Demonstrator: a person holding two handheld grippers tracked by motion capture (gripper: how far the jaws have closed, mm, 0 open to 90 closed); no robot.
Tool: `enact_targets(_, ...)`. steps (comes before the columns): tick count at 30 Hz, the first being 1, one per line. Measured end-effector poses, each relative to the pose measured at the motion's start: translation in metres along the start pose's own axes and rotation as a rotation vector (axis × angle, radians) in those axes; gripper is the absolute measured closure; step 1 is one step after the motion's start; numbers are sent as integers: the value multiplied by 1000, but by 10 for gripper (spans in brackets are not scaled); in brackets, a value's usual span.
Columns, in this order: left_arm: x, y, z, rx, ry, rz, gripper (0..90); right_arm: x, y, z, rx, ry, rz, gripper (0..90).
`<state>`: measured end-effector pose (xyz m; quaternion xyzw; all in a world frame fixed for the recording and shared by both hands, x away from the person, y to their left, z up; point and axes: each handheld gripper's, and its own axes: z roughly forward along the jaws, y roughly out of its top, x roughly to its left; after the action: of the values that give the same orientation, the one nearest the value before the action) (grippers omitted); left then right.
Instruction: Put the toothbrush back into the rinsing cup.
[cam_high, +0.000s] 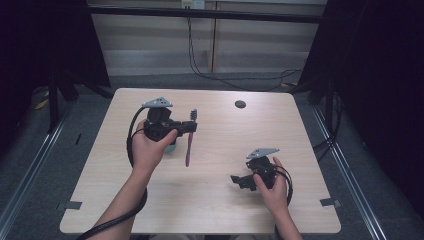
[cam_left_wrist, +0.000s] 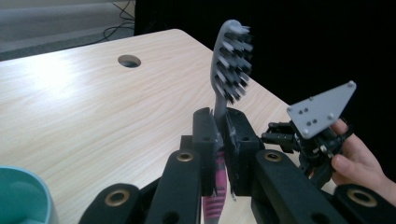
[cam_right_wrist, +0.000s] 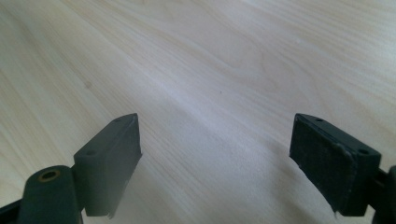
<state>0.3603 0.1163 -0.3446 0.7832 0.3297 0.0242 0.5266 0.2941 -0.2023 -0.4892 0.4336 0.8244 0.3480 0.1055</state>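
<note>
A toothbrush (cam_left_wrist: 229, 70) is seen clamped upright between the jaws of the left gripper (cam_left_wrist: 219, 140). Its head and neck are grey, with white and dark bristles, and the handle below the jaws is pink. In the high view the toothbrush (cam_high: 190, 137) is held above the surface (cam_high: 220, 200), toward its left half and nearer the far edge than the near one, the bristled head toward the far edge and the pink handle toward the near edge. The jaws of the left gripper (cam_high: 187, 129) are closed on the neck, just below the head. The gripper is gripped by the left hand (cam_high: 147, 147), and a grey three-cornered plate is carried on top of it.

A teal cup (cam_left_wrist: 23, 196) is seen at the lower left corner of the left gripper view; in the high view its rim (cam_high: 171, 148) shows just beside the left hand, partly hidden by it.

The right gripper (cam_high: 237, 180) is held by the right hand (cam_high: 272, 187) low over the surface, toward the near right corner. In the right gripper view its jaws stand wide apart with nothing between them, and bare pale wood grain is seen beneath.

A small round hole (cam_high: 240, 104) is seen in the surface near the far edge.

No brand, label or readable writing can be made out on the toothbrush or the grippers.
</note>
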Motion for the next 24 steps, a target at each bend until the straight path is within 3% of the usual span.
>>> enact_targets(5, 2, 3, -4, -15, 6, -2, 843, 2, -10, 5, 23, -16, -16, 159)
enact_targets(17, 4, 13, -14, -28, 20, 9, 842, 9, -21, 9, -35, -63, -78, 123)
enact_targets(19, 4, 15, -16, -31, 25, 12, 842, 9, -25, 10, -69, -65, -75, 123)
enact_targets(24, 7, 21, -20, -51, 33, 12, 842, 10, -24, 10, -67, -67, -74, 121)
